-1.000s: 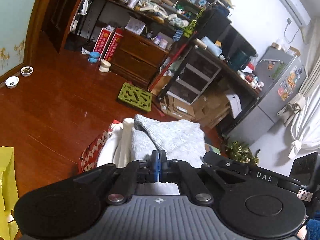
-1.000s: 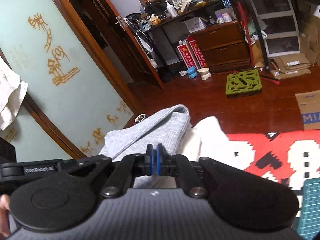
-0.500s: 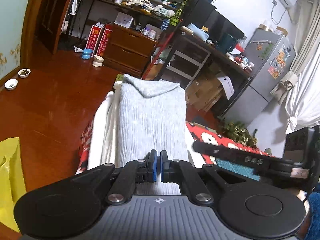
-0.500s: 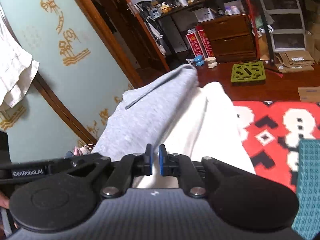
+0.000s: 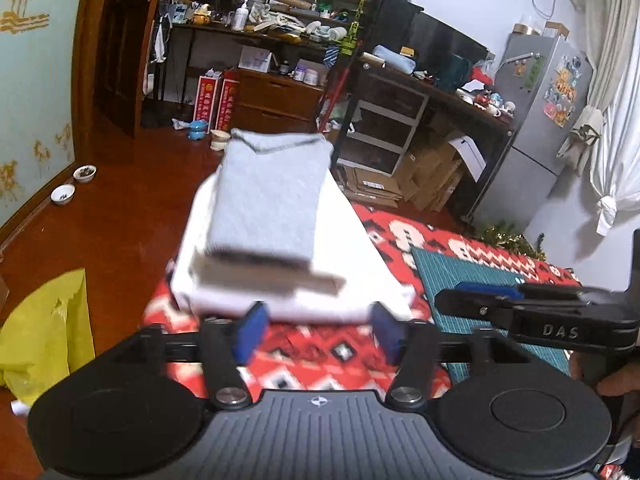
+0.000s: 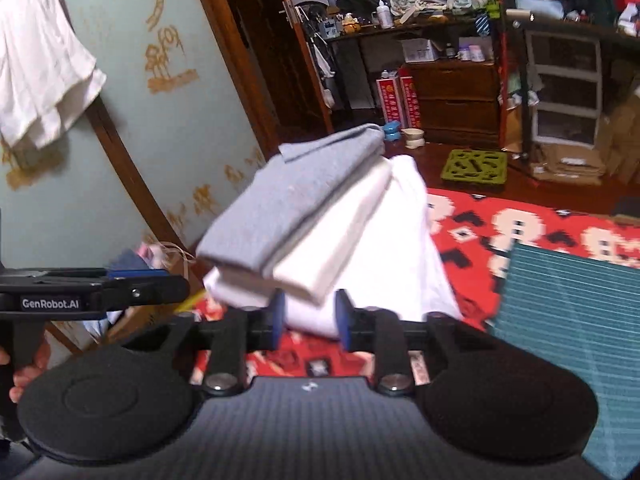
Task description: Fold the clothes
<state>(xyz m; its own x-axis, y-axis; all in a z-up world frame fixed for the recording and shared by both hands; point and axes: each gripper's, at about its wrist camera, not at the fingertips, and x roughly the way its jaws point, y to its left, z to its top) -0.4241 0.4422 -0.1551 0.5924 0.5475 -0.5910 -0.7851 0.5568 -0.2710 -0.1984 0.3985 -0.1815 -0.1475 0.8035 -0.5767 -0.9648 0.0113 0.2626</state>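
A cluttered room, a red patterned surface [image 5: 340, 356]. Both sets of fingers are opening with nothing pinched: the left gripper [image 5: 316, 330] and right gripper [image 6: 308, 320] sit just short of the stack, grey top [image 5: 268, 204] squared on white cloth [image 5: 360, 264], apparently let go once folded.

Soft grey knit top [image 5: 272, 200] lies on smooth white cloth [image 5: 360, 264], itself on the red woven rug [image 5: 320, 360], beside the glossy wood floor [image 5: 132, 220].

A lived-in home was shown. Cluttered shelves [image 5: 280, 4], a wooden dresser [image 5: 276, 98], a fridge [image 5: 540, 100] (magnets stuck on it) and pet bowls [image 5: 74, 184] were seen on a wooden floor [image 5: 120, 208].
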